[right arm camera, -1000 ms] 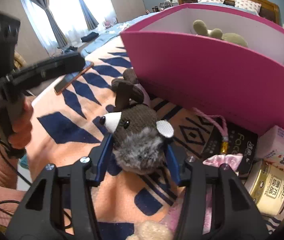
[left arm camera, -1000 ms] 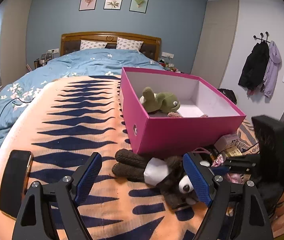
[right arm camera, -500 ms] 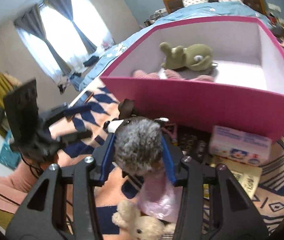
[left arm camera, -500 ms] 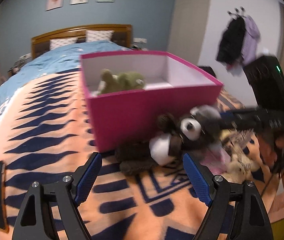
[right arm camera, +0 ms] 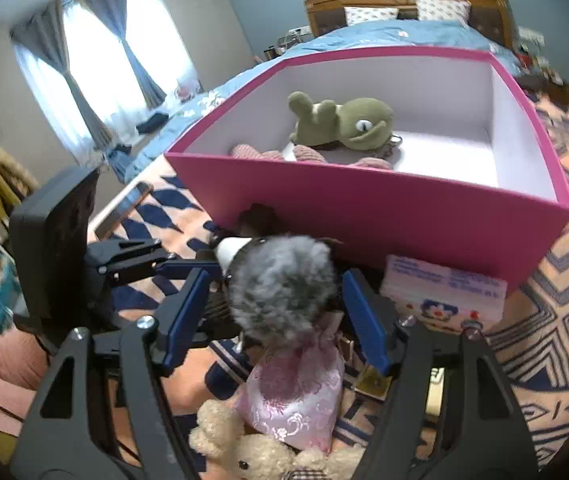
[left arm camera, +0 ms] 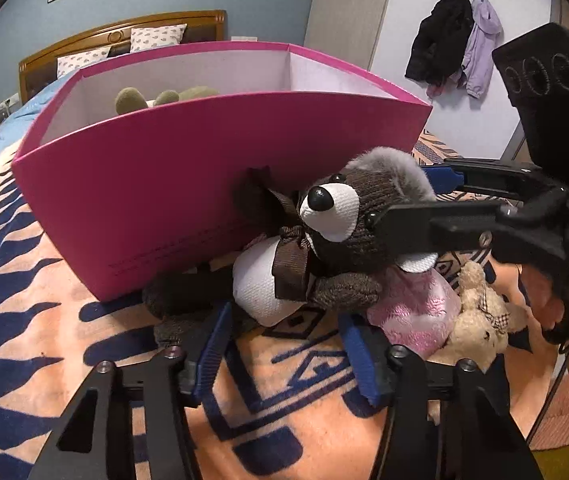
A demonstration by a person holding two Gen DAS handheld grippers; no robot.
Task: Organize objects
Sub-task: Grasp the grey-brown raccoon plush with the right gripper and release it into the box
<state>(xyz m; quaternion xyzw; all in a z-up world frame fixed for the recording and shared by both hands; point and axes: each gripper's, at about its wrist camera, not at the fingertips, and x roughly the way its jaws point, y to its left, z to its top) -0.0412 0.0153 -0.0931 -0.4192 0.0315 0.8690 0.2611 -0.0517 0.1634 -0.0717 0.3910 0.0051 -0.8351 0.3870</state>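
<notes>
the right gripper (right arm camera: 274,312) has its jaws clamped on the grey-furred head of the brown plush bear (left arm camera: 348,220), one blue pad pressed to each side of it; in the left wrist view the same gripper (left arm camera: 420,208) reaches in from the right and grips the head, with the bear's white snout and black nose pointing toward the camera. the bear's head is raised against the near wall of the pink box (left arm camera: 188,168), while its white belly and brown legs trail down onto the orange and navy blanket (left arm camera: 24,320). the left gripper (left arm camera: 284,344) sits low just in front of the bear's body, jaws apart and holding nothing, its blue pads flanking the bear's lower body. inside the pink box (right arm camera: 364,208) a green plush frog (right arm camera: 344,124) lies on its back, with a pink striped plush (right arm camera: 272,154) beside it. below the bear's head lie a pink satin pouch (right arm camera: 296,396) and a cream plush bear (right arm camera: 252,456), touching each other. a small white carton (right arm camera: 444,292) rests against the box's outer wall, right of the bear.
</notes>
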